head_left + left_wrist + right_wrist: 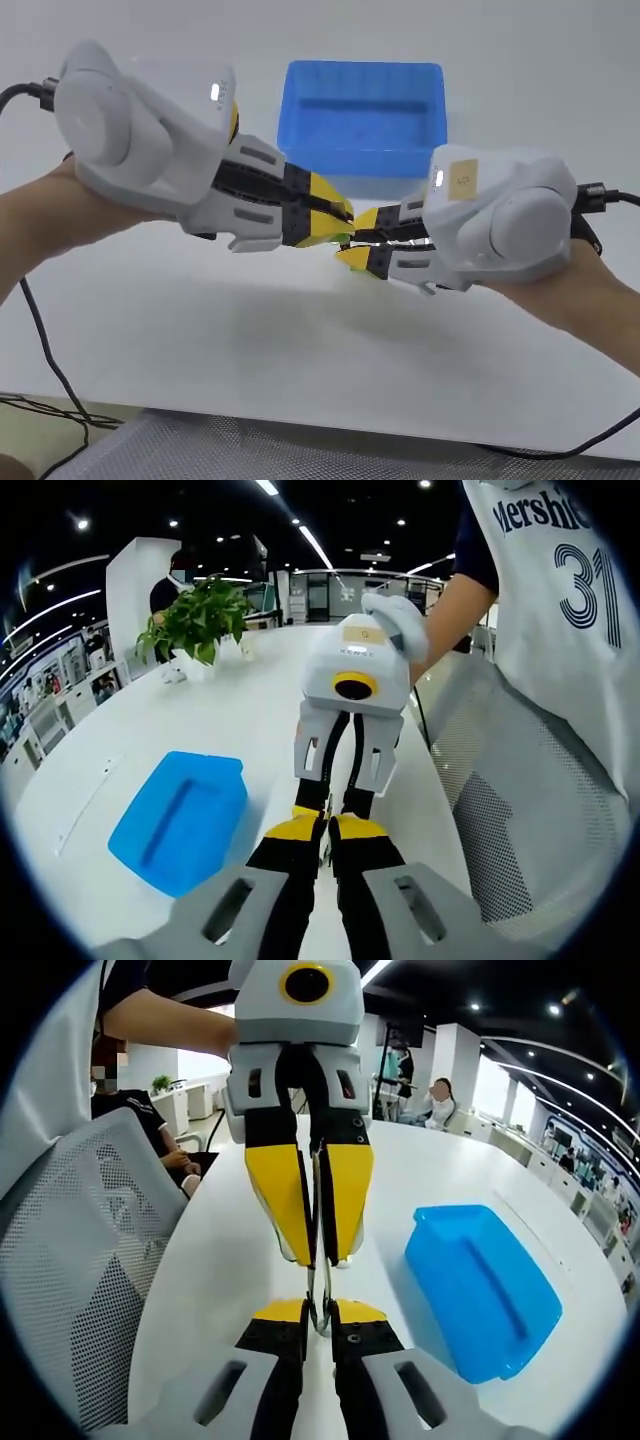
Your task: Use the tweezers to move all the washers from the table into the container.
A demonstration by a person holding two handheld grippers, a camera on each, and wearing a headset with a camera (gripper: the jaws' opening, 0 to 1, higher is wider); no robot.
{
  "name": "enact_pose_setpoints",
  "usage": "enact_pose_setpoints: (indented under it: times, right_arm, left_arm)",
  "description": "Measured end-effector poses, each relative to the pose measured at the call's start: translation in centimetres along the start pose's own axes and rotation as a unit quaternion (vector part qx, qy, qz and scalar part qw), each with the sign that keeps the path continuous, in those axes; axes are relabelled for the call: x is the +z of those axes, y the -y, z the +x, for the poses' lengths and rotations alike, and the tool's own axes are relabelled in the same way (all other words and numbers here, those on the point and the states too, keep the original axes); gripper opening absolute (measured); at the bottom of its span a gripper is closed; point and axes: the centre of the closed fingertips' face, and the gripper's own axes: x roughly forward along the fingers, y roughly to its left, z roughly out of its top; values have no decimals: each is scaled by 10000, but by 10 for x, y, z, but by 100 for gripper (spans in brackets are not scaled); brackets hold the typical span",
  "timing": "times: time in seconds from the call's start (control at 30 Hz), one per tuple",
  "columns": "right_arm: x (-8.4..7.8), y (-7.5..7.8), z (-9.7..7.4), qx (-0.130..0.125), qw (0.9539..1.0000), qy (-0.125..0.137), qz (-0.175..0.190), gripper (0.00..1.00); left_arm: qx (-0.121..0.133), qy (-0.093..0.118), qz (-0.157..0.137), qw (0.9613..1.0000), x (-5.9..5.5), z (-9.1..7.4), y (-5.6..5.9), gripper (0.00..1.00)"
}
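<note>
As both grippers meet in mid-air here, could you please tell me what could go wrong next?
1. The thin tweezers are pinched between the left gripper and the right gripper, tip to tip; if one lets go early, they may slip or twist.
2. This happens above the table, short of the blue container, so dropped tweezers would likely land there, outside it.

Right tongs seemingly pinch tweezers near container.

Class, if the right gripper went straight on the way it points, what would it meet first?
The left gripper: its yellow tips face the right gripper nearly tip to tip, with the tweezers seemingly clamped in both.
</note>
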Motion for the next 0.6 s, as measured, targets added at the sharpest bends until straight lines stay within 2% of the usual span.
enact_pose_setpoints:
  times: [0.37, 0.6]
  right_arm:
    - [8, 2, -3, -71, 9999, 32, -66, 10]
    - [24, 14, -15, -286, 9993, 91, -233, 10]
  left_arm:
    - [73, 13, 58, 10000, 5, -6, -1, 8]
    - [176, 113, 227, 9995, 23, -14, -8, 8]
